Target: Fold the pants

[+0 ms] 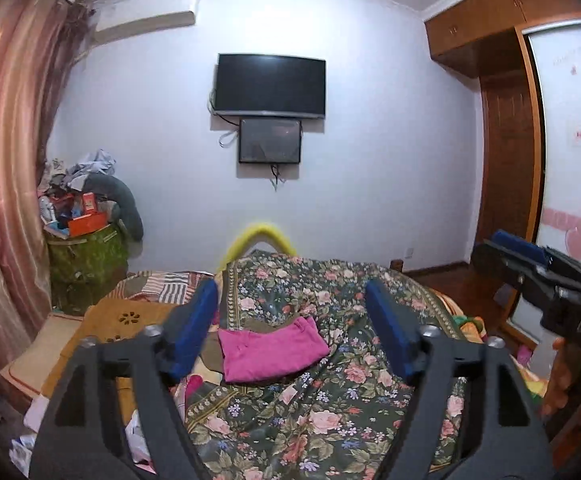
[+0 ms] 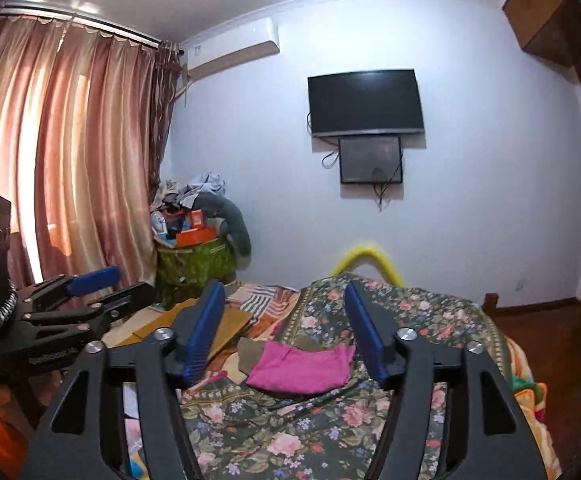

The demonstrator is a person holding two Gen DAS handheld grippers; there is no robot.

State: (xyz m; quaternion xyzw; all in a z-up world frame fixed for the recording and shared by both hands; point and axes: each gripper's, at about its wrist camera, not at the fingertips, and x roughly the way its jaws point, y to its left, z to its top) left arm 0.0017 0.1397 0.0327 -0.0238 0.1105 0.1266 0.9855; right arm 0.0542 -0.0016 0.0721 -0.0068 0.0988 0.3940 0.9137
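Observation:
The pink pants (image 1: pixel 272 350) lie folded into a small rectangle on the floral bedspread (image 1: pixel 310 412), and they show in the right wrist view (image 2: pixel 302 370) too. My left gripper (image 1: pixel 292 292) is open and empty, raised above the bed with the pants seen between its blue fingers. My right gripper (image 2: pixel 284 294) is open and empty, also held above the bed short of the pants. The right gripper shows at the right edge of the left wrist view (image 1: pixel 530 256), and the left gripper at the left of the right wrist view (image 2: pixel 102 284).
An olive garment (image 2: pixel 250 354) lies under the pants' left side. Cardboard sheets (image 1: pixel 126 316) and striped bedding (image 1: pixel 162 284) lie left of the bedspread. A green hamper heaped with clutter (image 1: pixel 86 248) stands by the curtain. A wooden wardrobe (image 1: pixel 506 160) stands on the right.

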